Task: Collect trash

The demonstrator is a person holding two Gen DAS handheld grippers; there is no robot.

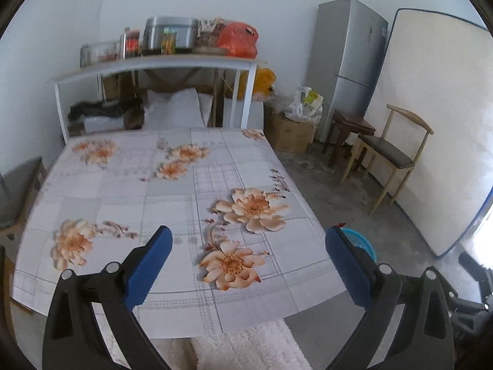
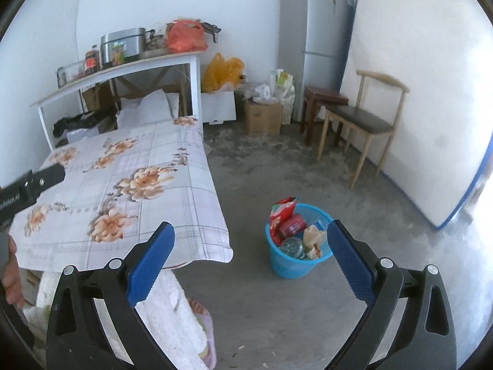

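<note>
Left wrist view. Your left gripper [image 1: 248,240] hung above the near end of the table [image 1: 172,185], its blue pads wide apart with nothing between them. The table carried a floral cloth. Off the table's right edge, only a sliver of the blue bin [image 1: 362,242] showed behind the right-hand pad. Beyond the table's far end stood a white shelf [image 1: 160,67] loaded with pots and a red bag; to the right of the table, well apart, stood a fridge [image 1: 348,61] and a chair [image 1: 391,154].

Right wrist view. Your right gripper [image 2: 251,237] was held off the table's [image 2: 129,191] right corner, over bare floor, pads likewise spread and empty. The bin [image 2: 292,262] stood on the floor to the right of the table, near that corner, touching nothing. It held the trash [image 2: 291,228]: a red wrapper, a red can, crumpled paper and a clear bottle. The left gripper's body [image 2: 30,185] entered over the table's left edge.
</note>
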